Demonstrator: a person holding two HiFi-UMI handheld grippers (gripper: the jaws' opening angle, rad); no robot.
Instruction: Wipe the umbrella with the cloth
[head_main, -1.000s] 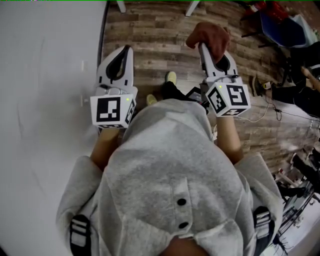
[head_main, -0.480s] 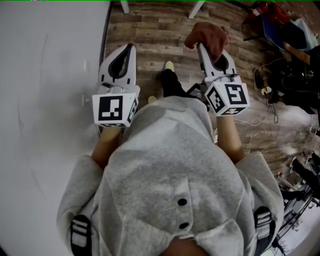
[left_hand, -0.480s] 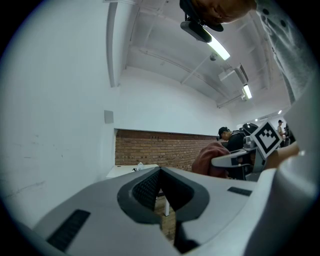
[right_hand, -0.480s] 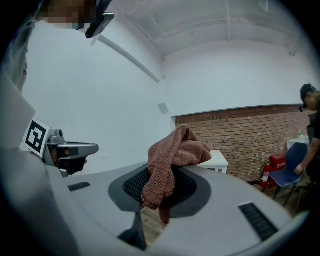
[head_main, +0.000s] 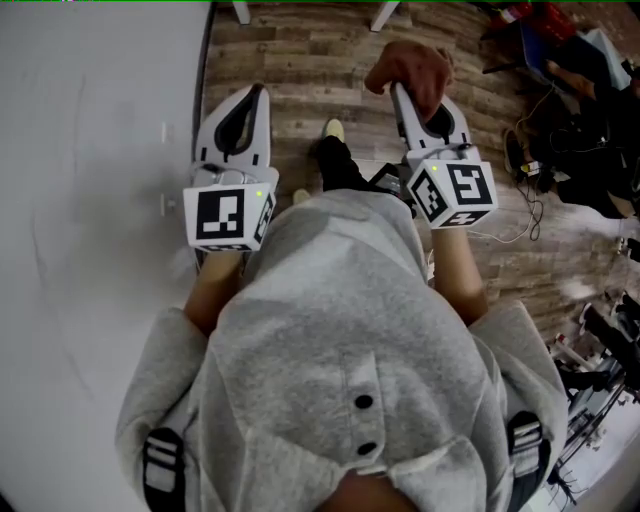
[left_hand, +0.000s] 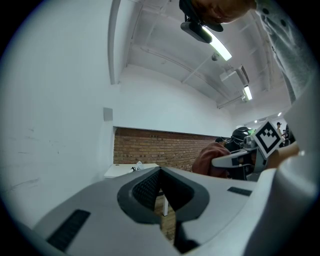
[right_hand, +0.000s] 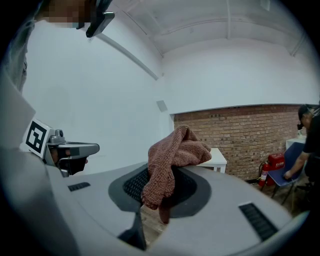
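A reddish-brown knitted cloth (head_main: 412, 68) is bunched at the tips of my right gripper (head_main: 396, 90), which is shut on it. In the right gripper view the cloth (right_hand: 172, 159) spills over the jaws of that gripper (right_hand: 159, 186) and hangs down between them. My left gripper (head_main: 257, 95) is held level beside it, shut with nothing in it. The left gripper view shows its jaws (left_hand: 160, 174) pressed together, with the cloth (left_hand: 206, 159) and the right gripper (left_hand: 241, 158) off to the right. No umbrella is in any view.
A white wall (head_main: 90, 200) runs close along the left. A wooden plank floor (head_main: 300, 60) lies below. Ahead stand a white table (right_hand: 216, 159) and a brick wall (right_hand: 250, 135). Cables and gear (head_main: 560, 120) clutter the right, near a red fire extinguisher (right_hand: 270, 166) and another person (right_hand: 310, 145).
Both grippers have drifted slightly forward together, the cloth still in the right one. The person's shoe has stepped forward on the floor.
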